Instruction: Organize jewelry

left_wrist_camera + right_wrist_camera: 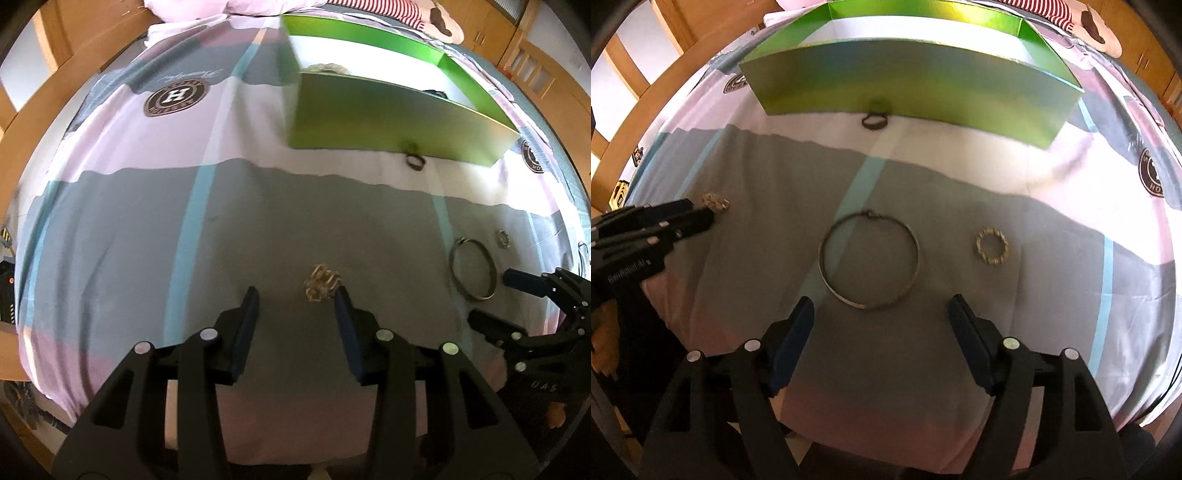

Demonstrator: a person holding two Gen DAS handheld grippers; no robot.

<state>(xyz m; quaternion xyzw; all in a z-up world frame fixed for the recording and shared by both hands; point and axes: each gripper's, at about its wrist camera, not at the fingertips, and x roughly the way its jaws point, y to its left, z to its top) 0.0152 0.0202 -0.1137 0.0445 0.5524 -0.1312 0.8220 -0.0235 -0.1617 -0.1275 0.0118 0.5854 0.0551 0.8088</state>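
A gold chain bracelet [321,282] lies bunched on the grey cloth just ahead of my open left gripper [297,299], nearer its right finger. It also shows in the right wrist view [716,201] at the left gripper's tips. A thin silver bangle [868,258] lies just ahead of my open right gripper [881,308]; it also shows in the left wrist view [474,268]. A small beaded ring-shaped bracelet [991,250] lies right of the bangle. A dark ring [874,121] lies against the front wall of the open green box [905,83].
The pieces lie on a bed cover [147,206] of grey, pink and white panels with round logos. The green box [388,114] stands at the far side with something pale inside. Wooden bed frame and cupboards surround the bed.
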